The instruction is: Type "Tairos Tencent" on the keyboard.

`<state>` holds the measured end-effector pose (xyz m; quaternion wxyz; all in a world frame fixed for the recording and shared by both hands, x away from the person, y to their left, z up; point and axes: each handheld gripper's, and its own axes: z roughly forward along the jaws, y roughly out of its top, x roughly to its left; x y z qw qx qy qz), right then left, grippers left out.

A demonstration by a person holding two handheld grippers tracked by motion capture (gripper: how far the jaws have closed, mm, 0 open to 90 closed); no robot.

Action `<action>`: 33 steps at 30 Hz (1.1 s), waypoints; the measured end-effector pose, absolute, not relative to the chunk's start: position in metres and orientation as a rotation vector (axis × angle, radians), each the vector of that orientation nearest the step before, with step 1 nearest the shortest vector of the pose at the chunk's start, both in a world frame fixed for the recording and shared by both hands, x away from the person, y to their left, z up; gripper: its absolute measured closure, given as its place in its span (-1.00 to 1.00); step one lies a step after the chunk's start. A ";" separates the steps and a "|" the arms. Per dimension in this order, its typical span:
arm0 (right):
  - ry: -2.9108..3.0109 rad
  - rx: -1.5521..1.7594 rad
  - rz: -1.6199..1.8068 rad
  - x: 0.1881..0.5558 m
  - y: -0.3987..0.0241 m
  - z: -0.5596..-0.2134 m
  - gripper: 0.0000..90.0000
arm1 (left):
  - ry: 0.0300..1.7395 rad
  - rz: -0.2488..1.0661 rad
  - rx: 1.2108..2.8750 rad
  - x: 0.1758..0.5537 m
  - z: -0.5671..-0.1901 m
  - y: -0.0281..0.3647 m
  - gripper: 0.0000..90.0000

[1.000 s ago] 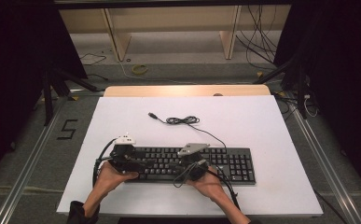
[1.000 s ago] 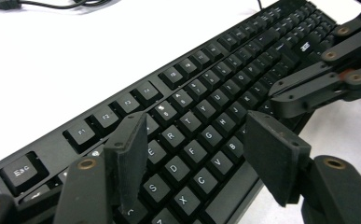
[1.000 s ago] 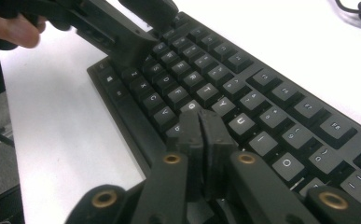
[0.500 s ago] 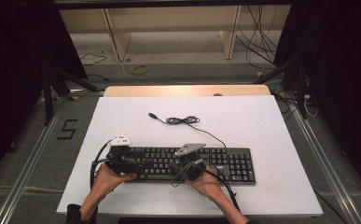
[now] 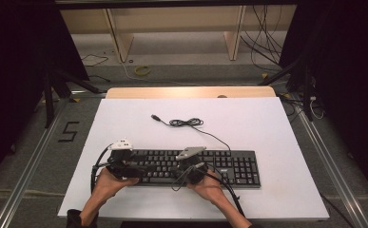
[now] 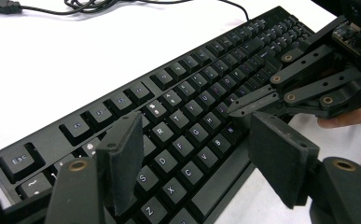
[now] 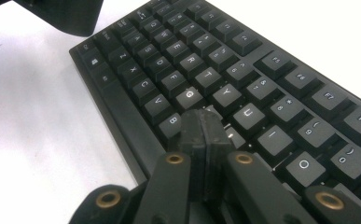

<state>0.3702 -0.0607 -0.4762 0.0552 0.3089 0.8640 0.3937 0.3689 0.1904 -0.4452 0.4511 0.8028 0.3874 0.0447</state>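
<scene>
A lab recording bay: a white rectangular board surface (image 5: 276,128) between aluminium floor rails (image 5: 24,171), black curtains (image 5: 10,57), loose black cables (image 5: 262,42), a taped floor numeral (image 5: 68,131).

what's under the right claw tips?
The shut right claw sits over the keyboard, tips around the H/J/N keys. The key directly beneath is covered, and contact can't be judged.

A black full-size keyboard (image 5: 191,167) lies flat on the white desk (image 5: 267,128), keys up, its long side running along the desk's near edge and set toward that edge. Its keycaps carry white legends, with the number pad at the right end. A thin black cable (image 5: 205,133) leaves its back edge, loops loosely farther up the desk and ends in a USB plug (image 5: 156,117).
</scene>
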 end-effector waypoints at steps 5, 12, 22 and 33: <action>2.632 0.933 1.183 0.370 -0.058 -0.478 1.00 | 0.957 0.111 1.984 0.369 -0.445 0.191 -0.22; 2.642 0.899 1.164 0.369 -0.056 -0.482 1.00 | 0.962 0.116 1.984 0.370 -0.445 0.192 -0.21; 2.621 0.930 1.208 0.370 -0.061 -0.476 1.00 | 0.963 0.118 1.987 0.371 -0.447 0.191 -0.20; 2.551 0.951 1.311 0.370 -0.082 -0.461 0.68 | 0.959 0.125 1.990 0.372 -0.448 0.191 -0.22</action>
